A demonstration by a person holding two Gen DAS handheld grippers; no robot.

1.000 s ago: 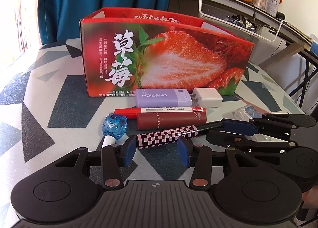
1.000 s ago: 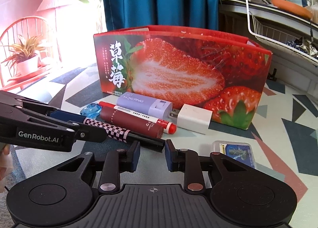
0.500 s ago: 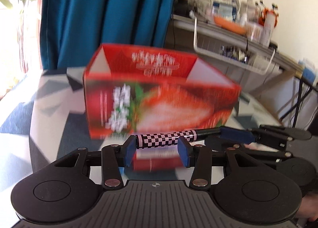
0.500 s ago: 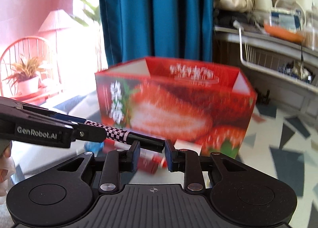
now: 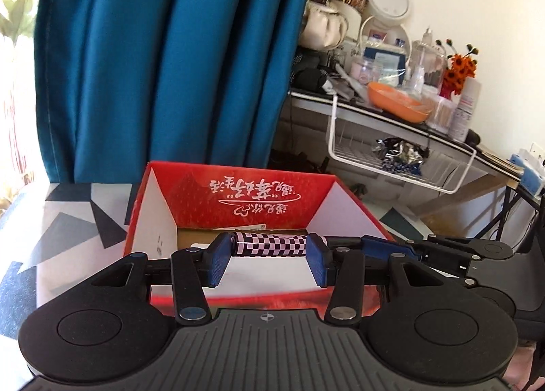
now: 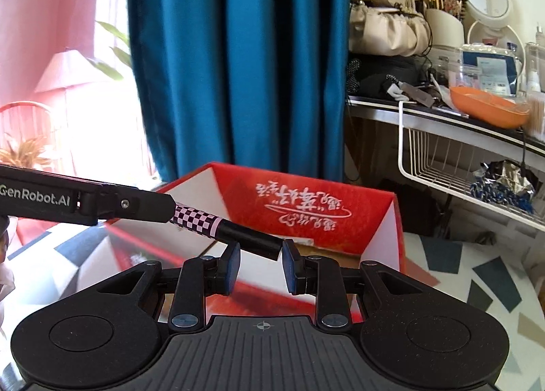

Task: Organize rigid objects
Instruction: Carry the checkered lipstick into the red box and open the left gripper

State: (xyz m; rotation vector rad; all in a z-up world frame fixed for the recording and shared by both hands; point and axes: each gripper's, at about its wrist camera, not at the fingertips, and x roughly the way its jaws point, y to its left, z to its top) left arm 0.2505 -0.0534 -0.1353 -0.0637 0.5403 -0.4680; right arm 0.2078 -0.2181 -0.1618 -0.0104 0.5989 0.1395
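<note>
Behind the patterned desk [image 5: 68,230] hangs a blue curtain [image 5: 170,50]; both grippers, left gripper [image 5: 269,254] and right gripper [image 6: 260,263], jaws clamped end-to-end on the pink-and-black checkered pen [image 5: 272,243], have lifted it off the desk to above the open red strawberry-printed cardboard box [image 5: 238,193]; release presumably follows.

Glossy printed red cardboard box [image 5: 238,193] with plain white inner flaps, smooth pink-and-black checkered plastic pen [image 5: 270,245] with matt black cap, matt black plastic tongs [image 5: 269,259] with blue rubbery pads [image 5: 218,259], teal cloth curtain [image 5: 170,50], white wire basket [image 5: 402,162]
</note>
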